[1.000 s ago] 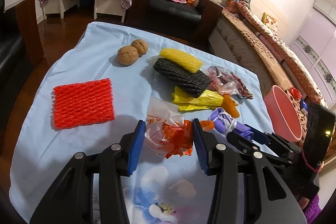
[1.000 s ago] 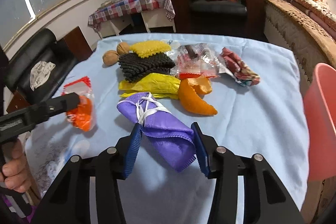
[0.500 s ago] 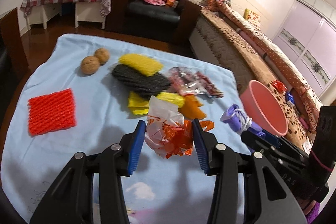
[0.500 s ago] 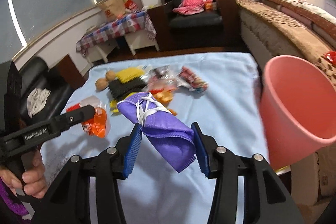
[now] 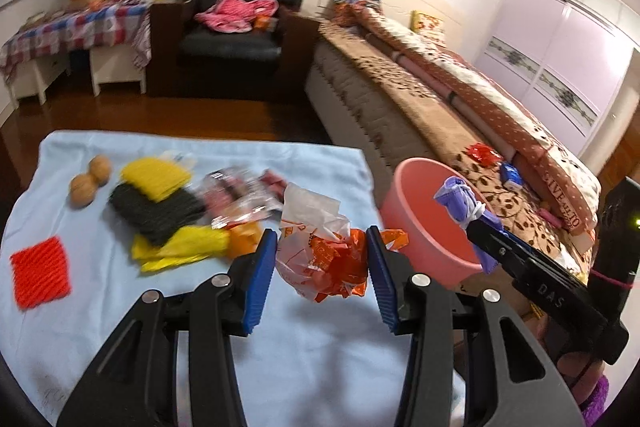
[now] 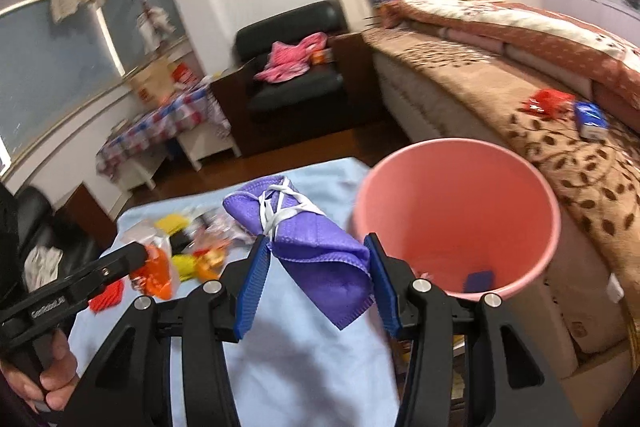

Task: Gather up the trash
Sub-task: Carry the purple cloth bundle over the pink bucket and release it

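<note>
- Two pieces of trash are up off the table: I have a purple cloth roll in my right gripper and a crumpled plastic wrapper in my left gripper.
- I see the cloth roll's long axis running from near me, where a loose flap hangs down, up and away to the left in the right wrist view; a white cord crosses its far end.
- My right gripper's blue pads are about half spread and press on both sides of the roll, which hangs just beside the rim of the pink bucket; in the left wrist view the roll's far end shows against the bucket's mouth.
- I see a small dark blue object at the bottom of the bucket; I cannot tell what it is.
- My left gripper is fairly wide and clamped on the wrapper, a clear and orange wad with no clear long axis, its clear end sticking up.
- I see the wrapper above the blue tablecloth, left of the bucket.
- Left on the cloth are a red mesh pad, two walnuts, yellow and black mesh sleeves, a yellow bag and more wrappers.
</note>
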`<state>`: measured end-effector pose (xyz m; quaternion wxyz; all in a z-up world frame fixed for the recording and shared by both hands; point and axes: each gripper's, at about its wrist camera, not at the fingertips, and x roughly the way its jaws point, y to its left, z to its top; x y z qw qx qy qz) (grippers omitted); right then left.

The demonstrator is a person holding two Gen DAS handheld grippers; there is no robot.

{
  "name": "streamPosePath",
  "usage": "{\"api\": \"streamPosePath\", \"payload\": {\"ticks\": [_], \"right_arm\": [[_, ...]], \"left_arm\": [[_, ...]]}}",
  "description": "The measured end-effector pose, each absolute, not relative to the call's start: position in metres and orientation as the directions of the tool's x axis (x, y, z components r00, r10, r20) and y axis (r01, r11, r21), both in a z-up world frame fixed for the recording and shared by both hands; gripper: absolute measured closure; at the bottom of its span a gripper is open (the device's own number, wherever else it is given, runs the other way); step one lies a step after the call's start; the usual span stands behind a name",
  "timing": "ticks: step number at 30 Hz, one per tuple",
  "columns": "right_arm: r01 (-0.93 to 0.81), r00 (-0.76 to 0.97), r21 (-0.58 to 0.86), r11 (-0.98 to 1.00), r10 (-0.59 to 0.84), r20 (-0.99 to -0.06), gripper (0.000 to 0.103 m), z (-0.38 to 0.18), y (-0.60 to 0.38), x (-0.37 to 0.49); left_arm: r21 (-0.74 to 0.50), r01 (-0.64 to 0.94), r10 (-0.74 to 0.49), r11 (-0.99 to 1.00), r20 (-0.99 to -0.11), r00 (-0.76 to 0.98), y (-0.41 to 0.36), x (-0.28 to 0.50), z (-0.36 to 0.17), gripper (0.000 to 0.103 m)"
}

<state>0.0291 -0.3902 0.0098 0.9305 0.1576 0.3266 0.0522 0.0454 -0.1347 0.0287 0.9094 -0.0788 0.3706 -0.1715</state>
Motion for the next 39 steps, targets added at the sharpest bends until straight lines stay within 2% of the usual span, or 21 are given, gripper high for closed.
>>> {"api": "streamPosePath", "payload": {"ticks": [15,24,39], "right_arm": [[0.140,0.786,0.380,0.914,0.131,-0.604,0.054,-0.017,-0.484,0.054],[0.166,0.767,0.388,0.907,0.128,-0.629,0.054,-0.039,-0.501,0.078],[0.200,0.751,0.376,0.905,0.105,-0.651,0.051,-0.052,-0.513,0.103]], "left_arm": [[-0.213,0.374,-0.416,0.903,-0.652,0.634,-0.243,0.079,0.024,0.057],[-0.158,0.418,-0.397,0.894,-0.711,0.581,-0.297,0.103,-0.011,0.057],[-0.141,0.415,-0.377,0.899,-0.732,0.568,-0.321,0.126,-0.033,0.057]]}}
